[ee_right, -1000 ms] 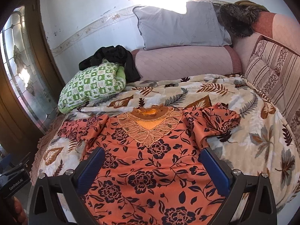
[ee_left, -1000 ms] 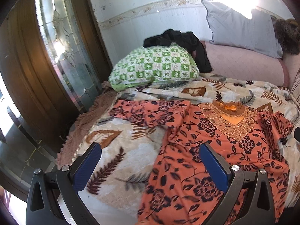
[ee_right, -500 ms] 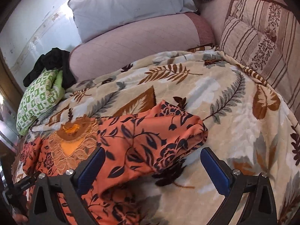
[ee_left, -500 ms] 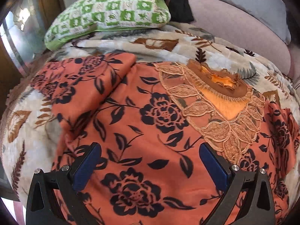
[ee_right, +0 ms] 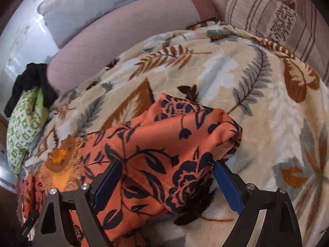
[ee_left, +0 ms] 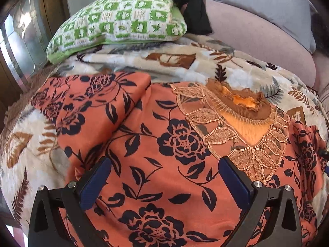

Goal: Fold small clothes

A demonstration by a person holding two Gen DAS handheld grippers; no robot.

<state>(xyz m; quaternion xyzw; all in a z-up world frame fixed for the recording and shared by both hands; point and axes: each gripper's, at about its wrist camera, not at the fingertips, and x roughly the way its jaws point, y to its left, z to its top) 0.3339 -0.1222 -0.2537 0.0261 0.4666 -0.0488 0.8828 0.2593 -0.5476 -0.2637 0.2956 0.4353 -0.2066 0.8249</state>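
Here the orange floral top (ee_left: 168, 164) lies flat, neckline toward the pillows, both claws (ee_left: 164, 177) (ee_right: 166, 181) spread wide.

Dress (ee_left: 174, 144) lies on the blanket (ee_left: 185, 61) — checked pillow (ee_left: 117, 20) behind-left, bolster (ee_right: 123, 30) behind.

Both tools dropped close over orange dress (ee_left: 164, 164); right tool (ee_right: 166, 177) now straddles bunched sleeve (ee_right: 185, 135)

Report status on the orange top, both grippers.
Left gripper open, low over orange floral top. Right gripper open, straddling its sleeve. Nothing gripped. Top lies on leaf-print blanket, nothing in the way.
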